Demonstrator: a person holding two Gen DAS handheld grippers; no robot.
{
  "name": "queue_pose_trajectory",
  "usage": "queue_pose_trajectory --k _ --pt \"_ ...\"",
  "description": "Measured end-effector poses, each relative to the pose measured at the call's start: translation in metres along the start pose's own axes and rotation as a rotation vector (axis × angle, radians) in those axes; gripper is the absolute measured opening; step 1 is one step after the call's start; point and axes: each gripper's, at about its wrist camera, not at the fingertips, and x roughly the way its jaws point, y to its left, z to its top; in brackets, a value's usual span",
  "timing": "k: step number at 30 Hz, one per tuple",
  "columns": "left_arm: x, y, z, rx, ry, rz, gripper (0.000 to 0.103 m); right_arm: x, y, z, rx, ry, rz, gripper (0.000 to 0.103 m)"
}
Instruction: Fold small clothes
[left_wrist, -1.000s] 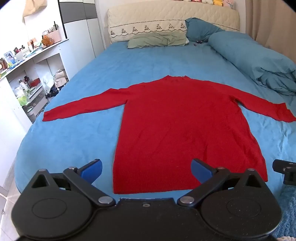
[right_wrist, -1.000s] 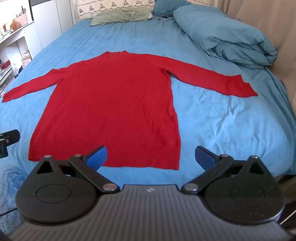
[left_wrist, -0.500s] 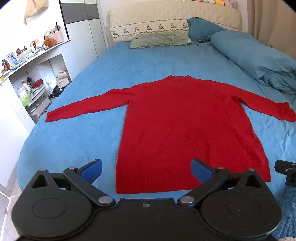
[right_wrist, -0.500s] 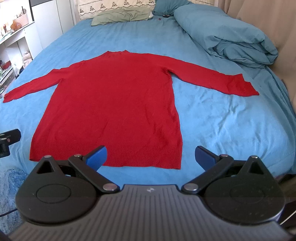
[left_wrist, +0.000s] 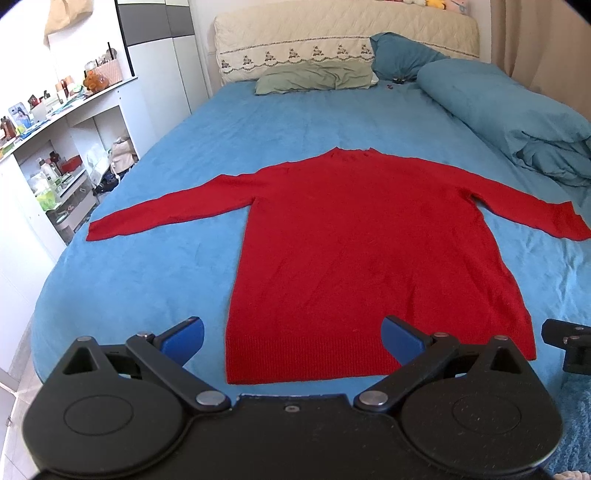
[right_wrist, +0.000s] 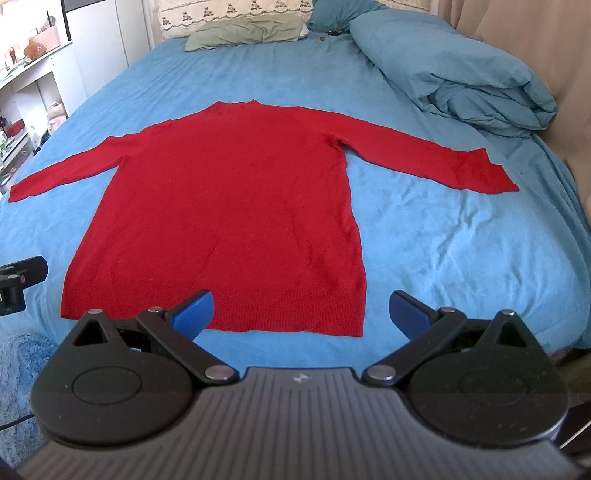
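A red long-sleeved sweater (left_wrist: 369, 236) lies flat on the blue bed sheet (left_wrist: 155, 266), both sleeves spread out, hem toward me; it also shows in the right wrist view (right_wrist: 229, 199). My left gripper (left_wrist: 293, 338) is open and empty, above the hem's left part. My right gripper (right_wrist: 301, 312) is open and empty, above the hem's right part. Neither touches the sweater. The right gripper's edge shows at the right of the left wrist view (left_wrist: 569, 343).
A rolled blue duvet (right_wrist: 454, 70) lies along the bed's right side. A green pillow (left_wrist: 317, 75) and a blue pillow (left_wrist: 402, 55) sit at the headboard. White shelves (left_wrist: 48, 155) with clutter stand left of the bed. A blue rug (right_wrist: 14, 373) lies on the floor.
Both grippers have drifted slightly back and to the left; the sweater sits a little farther right in both views. The jaws stayed open. The sweater has not moved.
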Motion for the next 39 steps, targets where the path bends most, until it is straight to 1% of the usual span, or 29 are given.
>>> queue_pose_trajectory --k 25,39 --pt "-0.001 -0.0002 -0.0004 -0.006 -0.006 -0.006 0.103 -0.0031 0.0034 0.0008 -0.01 -0.01 0.006 0.103" --pt "-0.0018 0.0011 0.0024 -0.011 0.003 -0.017 0.103 0.0002 0.0051 0.0007 -0.018 0.001 0.011 0.103"
